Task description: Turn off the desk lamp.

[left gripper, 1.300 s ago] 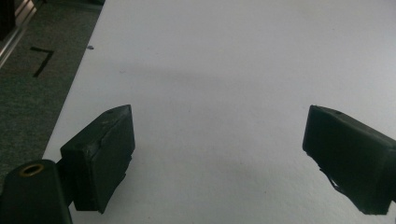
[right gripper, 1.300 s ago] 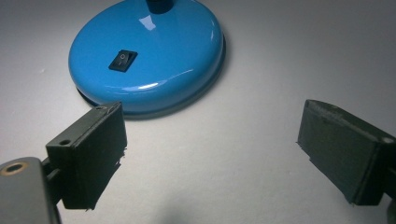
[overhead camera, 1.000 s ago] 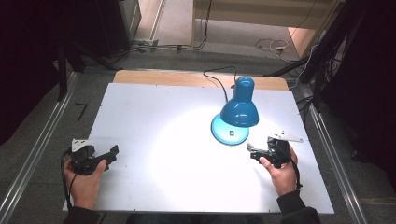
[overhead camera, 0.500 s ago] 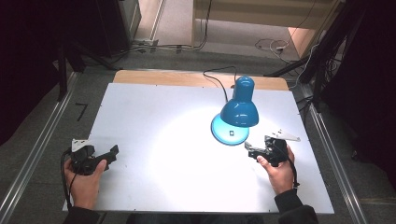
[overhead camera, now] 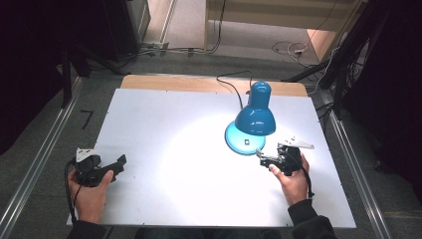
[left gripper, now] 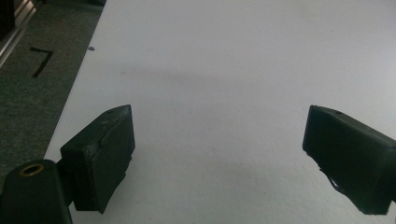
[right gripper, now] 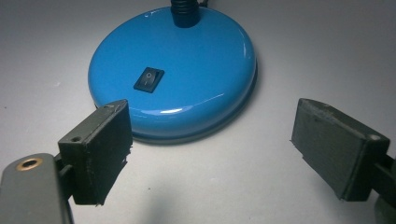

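At about two o'clock from the centre of the white worktop [overhead camera: 164,124] stands a blue desk lamp [overhead camera: 255,115], lit and casting a bright pool on the surface to its left. Its round base [right gripper: 175,70] carries a black rocker switch [right gripper: 149,79], and a black neck rises from the base's far side to the shade [overhead camera: 256,119], which hangs over the base. A black cord [overhead camera: 231,82] runs from the lamp toward twelve o'clock and off the worktop's far edge.

Just beside the base, at its five o'clock, the right gripper [overhead camera: 266,160] points at the lamp, held in the right hand [overhead camera: 292,180]; its fingers [right gripper: 95,151] are spread wide with nothing between them, short of the base.

Well apart, at eight o'clock near the worktop's left edge, the left gripper [overhead camera: 118,164] sits in the left hand [overhead camera: 88,191], fingers [left gripper: 100,156] likewise spread wide over bare worktop.
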Available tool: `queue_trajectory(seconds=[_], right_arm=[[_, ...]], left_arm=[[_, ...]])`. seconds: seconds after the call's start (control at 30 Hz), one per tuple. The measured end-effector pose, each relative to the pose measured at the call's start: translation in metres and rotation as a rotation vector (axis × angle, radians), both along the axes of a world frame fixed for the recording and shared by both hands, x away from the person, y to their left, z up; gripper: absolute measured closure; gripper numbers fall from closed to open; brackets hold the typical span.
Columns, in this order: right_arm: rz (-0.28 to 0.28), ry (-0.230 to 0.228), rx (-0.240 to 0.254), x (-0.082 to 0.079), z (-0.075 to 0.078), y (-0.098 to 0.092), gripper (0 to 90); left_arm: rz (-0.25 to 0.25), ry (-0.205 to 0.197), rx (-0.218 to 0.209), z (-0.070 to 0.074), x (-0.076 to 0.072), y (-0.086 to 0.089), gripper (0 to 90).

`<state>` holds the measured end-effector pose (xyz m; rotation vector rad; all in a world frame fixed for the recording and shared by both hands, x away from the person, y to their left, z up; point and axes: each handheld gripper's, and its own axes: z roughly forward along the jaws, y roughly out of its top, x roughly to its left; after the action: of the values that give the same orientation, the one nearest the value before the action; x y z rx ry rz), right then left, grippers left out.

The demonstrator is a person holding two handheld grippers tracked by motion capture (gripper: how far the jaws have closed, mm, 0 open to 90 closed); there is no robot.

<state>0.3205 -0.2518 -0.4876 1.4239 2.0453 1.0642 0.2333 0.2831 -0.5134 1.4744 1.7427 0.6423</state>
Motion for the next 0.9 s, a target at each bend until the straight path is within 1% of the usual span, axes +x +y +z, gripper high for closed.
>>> queue_trajectory(seconds=[0.17, 0.27, 0.33, 0.4, 0.6, 0.8, 0.9], right_arm=[[0.001, -0.001, -0.017, 0.001, -0.001, 0.004, 11.9], [-0.004, -0.010, -0.026, 0.003, -0.002, 0.008, 13.6], [-0.002, -0.017, -0.015, 0.003, -0.001, 0.009, 17.8], [0.006, -0.019, -0.004, 0.004, -0.002, 0.011, 19.2], [0.015, -0.032, -0.010, 0.005, -0.003, 0.018, 23.6], [0.015, -0.049, 0.008, 0.005, -0.003, 0.023, 30.2], [0.022, -0.059, 0.012, 0.005, -0.004, 0.025, 36.9]], left_arm=[[-0.001, 0.000, 0.000, 0.000, 0.000, 0.000, 10.2], [0.000, -0.001, -0.001, 0.000, 0.000, 0.000, 10.2], [0.000, -0.001, -0.001, 0.000, 0.000, 0.000, 10.2], [-0.001, -0.001, -0.001, 0.000, 0.000, 0.000, 10.2], [-0.001, 0.002, -0.002, 0.000, 0.000, 0.000, 10.2], [-0.003, 0.002, -0.003, 0.000, 0.000, 0.000, 10.2], [-0.004, 0.003, -0.004, 0.000, 0.000, 0.000, 10.2]])
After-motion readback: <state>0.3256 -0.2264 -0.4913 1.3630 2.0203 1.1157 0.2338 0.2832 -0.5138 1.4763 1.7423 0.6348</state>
